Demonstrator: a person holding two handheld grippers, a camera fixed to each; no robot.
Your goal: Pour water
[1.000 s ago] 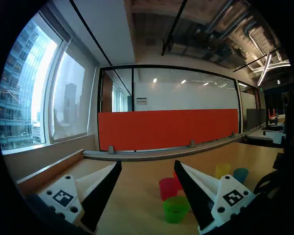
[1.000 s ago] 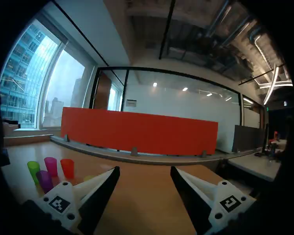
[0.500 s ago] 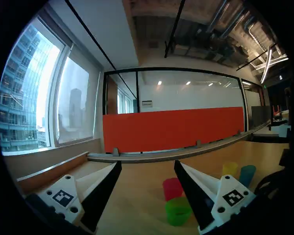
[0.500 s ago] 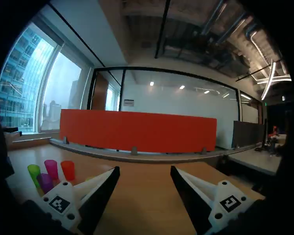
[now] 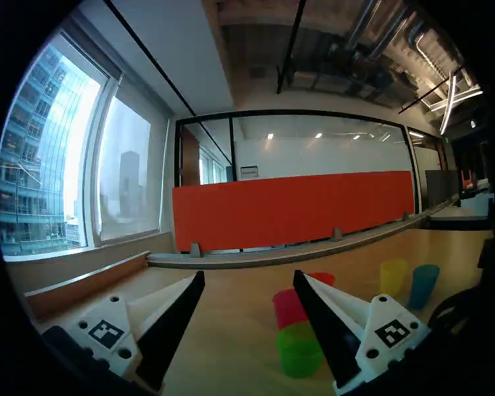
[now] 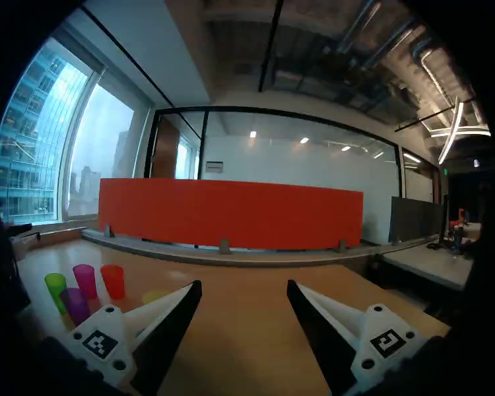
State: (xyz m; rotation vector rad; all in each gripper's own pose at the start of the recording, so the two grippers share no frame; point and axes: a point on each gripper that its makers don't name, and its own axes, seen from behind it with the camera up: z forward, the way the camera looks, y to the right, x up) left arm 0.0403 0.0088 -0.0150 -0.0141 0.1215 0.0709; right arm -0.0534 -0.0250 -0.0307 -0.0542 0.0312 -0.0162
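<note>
Several coloured plastic cups stand on a wooden table [image 5: 241,330]. In the left gripper view a green cup [image 5: 299,348] sits nearest, partly behind my right finger, with a pink cup [image 5: 289,307] and a red cup [image 5: 323,278] behind it, and a yellow cup [image 5: 393,276] and a teal cup [image 5: 424,285] farther right. My left gripper [image 5: 247,297] is open and holds nothing. In the right gripper view a green cup [image 6: 55,288], purple cup [image 6: 75,305], magenta cup [image 6: 85,280], red cup [image 6: 113,281] and a yellow cup [image 6: 156,297] stand at the left. My right gripper [image 6: 244,300] is open and holds nothing.
An orange divider panel [image 5: 294,208] on a grey rail [image 5: 280,256] runs along the table's far edge. Large windows [image 5: 43,158] lie to the left. Another desk [image 6: 426,261] stands beyond the table at the right.
Both views have tilted slightly downward, so the table and cups show a little higher. In the left gripper view the red cup has come out from behind the finger. Both grippers stay open.
</note>
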